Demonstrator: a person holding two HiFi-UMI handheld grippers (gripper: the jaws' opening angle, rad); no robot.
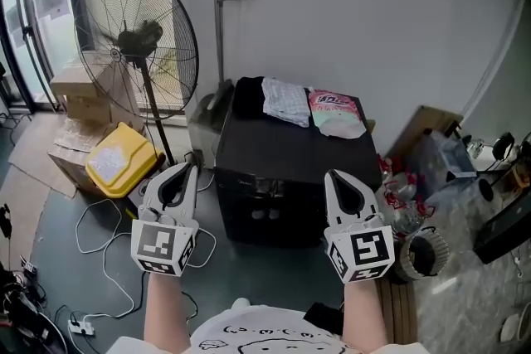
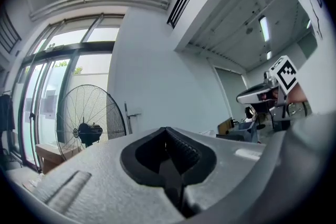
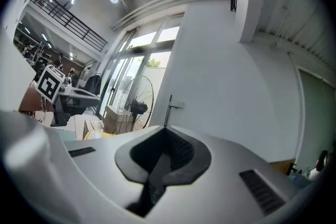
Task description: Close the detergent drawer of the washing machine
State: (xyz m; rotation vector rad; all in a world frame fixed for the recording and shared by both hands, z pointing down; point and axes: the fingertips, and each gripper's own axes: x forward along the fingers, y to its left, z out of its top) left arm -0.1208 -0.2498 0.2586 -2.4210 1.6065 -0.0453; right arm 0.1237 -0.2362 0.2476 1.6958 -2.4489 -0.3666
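The black washing machine (image 1: 282, 152) stands against the white wall in the middle of the head view. A small pale part (image 1: 265, 187) shows at the top of its dark front; I cannot make out the drawer's outline. My left gripper (image 1: 190, 167) is shut and empty, held in the air left of the machine's front corner. My right gripper (image 1: 331, 176) is also shut and empty, in front of the machine's right side. In the left gripper view the jaws (image 2: 167, 131) meet, pointing at the wall. The right gripper view shows its jaws (image 3: 167, 131) closed too.
Folded white cloth (image 1: 286, 100), a pink-and-white bag (image 1: 336, 113) and dark cloth (image 1: 247, 95) lie on the machine. A big standing fan (image 1: 137, 37), a yellow bin (image 1: 120, 158) and cardboard boxes (image 1: 79, 92) stand left. Cables (image 1: 91, 228) trail on the floor. Clutter (image 1: 431, 170) is piled right.
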